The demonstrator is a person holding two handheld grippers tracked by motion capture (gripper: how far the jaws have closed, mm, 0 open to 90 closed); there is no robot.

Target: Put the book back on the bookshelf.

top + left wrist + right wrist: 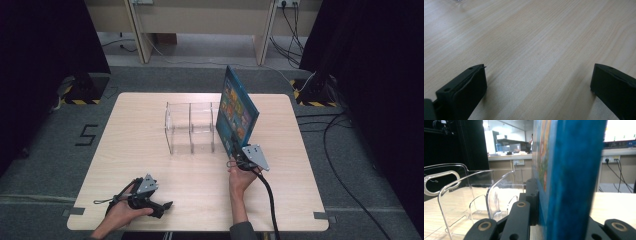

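Observation:
A blue picture book (237, 109) stands upright on its edge over the table, just right of a clear acrylic rack (191, 126) with several dividers. My right gripper (235, 148) is shut on the book's near lower corner. In the right gripper view the book's blue spine (571, 177) rises between the jaws, with the clear rack (471, 195) to its left. My left gripper (167, 205) lies near the table's front left edge. Its jaws are open and point right. In the left gripper view my left gripper (537, 85) has only bare wood between its black fingers (466, 92).
The light wooden table (150, 165) has free surface in front of the rack and on both sides. A cable (267, 195) trails from the right gripper toward the front edge. Black stands and floor cables lie beyond the table at the right.

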